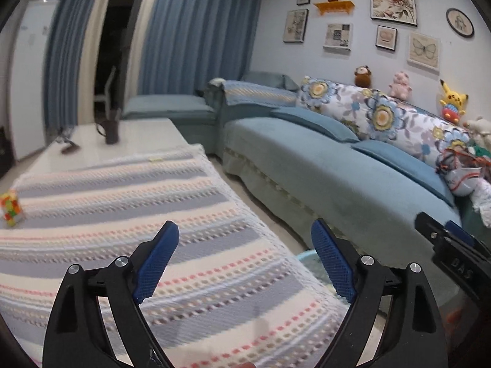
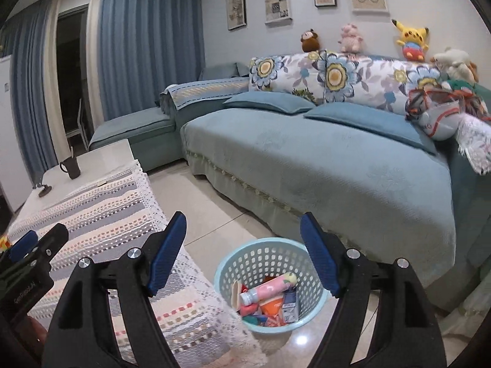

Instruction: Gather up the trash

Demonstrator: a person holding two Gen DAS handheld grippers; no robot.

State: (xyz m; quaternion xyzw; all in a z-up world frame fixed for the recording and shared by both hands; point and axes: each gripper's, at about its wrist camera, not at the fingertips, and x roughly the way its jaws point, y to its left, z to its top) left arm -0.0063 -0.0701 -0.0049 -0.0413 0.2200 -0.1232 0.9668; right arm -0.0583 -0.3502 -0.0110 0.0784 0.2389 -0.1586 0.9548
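A light blue perforated basket (image 2: 257, 257) stands on the floor between the table and the sofa; it holds a pink bottle (image 2: 268, 288), wrappers and small cartons. My right gripper (image 2: 244, 230) is open and empty, hovering above the basket. My left gripper (image 1: 245, 239) is open and empty above the striped cloth (image 1: 122, 202) near the table's right edge. A sliver of the basket rim (image 1: 307, 259) shows in the left wrist view. A small colourful item (image 1: 10, 208) sits on the cloth at the far left. The left gripper also shows in the right wrist view (image 2: 33, 245).
A dark mug (image 1: 112, 130) and a small dark object (image 1: 69, 147) stand on the bare white part of the table (image 1: 147, 135). A teal sofa (image 2: 337, 165) with floral cushions, plush toys and clutter lies to the right. Tiled floor (image 2: 208, 205) runs between table and sofa.
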